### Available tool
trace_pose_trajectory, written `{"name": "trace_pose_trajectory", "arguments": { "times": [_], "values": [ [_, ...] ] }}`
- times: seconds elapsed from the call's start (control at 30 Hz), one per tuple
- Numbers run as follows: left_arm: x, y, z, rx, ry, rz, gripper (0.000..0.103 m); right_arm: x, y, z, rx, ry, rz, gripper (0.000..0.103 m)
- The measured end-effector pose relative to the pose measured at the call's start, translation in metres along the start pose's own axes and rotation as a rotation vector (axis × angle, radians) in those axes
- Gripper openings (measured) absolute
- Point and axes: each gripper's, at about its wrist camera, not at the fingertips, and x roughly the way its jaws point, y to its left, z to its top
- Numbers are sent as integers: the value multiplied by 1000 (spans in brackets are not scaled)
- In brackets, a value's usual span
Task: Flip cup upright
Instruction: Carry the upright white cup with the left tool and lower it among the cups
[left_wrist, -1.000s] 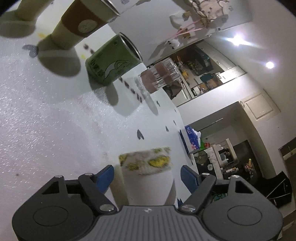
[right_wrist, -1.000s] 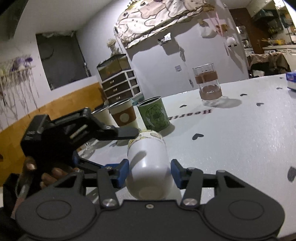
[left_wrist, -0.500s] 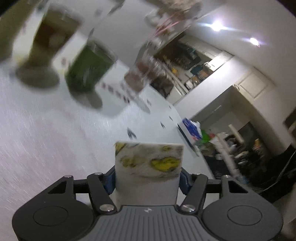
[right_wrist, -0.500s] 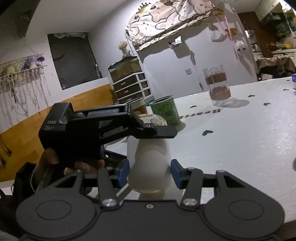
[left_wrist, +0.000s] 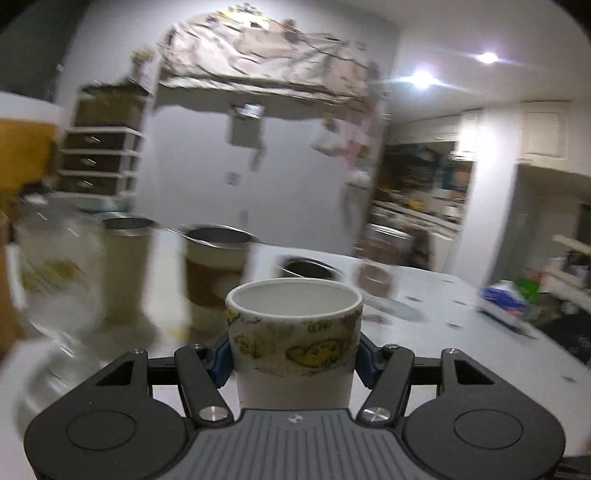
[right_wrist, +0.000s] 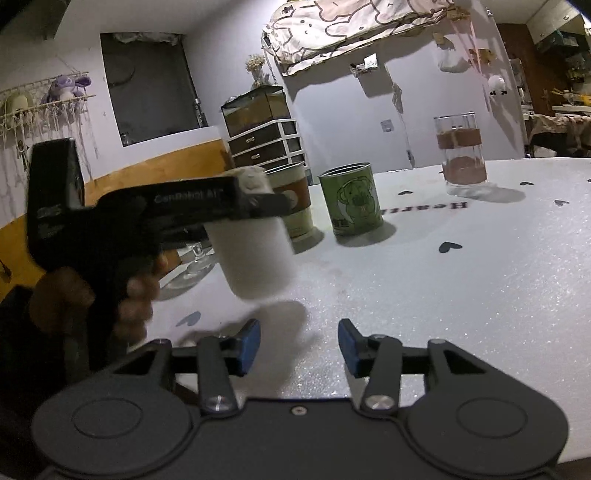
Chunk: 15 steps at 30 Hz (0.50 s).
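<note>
Left wrist view: left gripper (left_wrist: 293, 356) jaws clamp the cup (left_wrist: 294, 328), mouth up, at lower centre. Right gripper (right_wrist: 298, 341) jaws gape empty. Lower it level onto the worktop (right_wrist: 461, 288), base flat, before letting go

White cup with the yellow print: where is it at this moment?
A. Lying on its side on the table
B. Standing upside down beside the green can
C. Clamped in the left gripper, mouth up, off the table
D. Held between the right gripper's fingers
C. The left gripper is shut on the white cup, whose open mouth faces up; the right wrist view shows it lifted above the table, while the right gripper is open and holds nothing.
</note>
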Motion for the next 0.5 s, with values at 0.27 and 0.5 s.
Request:
{"name": "trace_pose_trajectory", "arguments": {
  "times": [0.27, 0.5],
  "values": [
    [36, 33, 18, -9, 62, 100, 63, 4, 2, 0, 1, 4, -20, 51],
    [42, 43, 24, 10, 42, 177, 63, 4, 4, 1, -1, -15, -32, 52]
  ]
}}
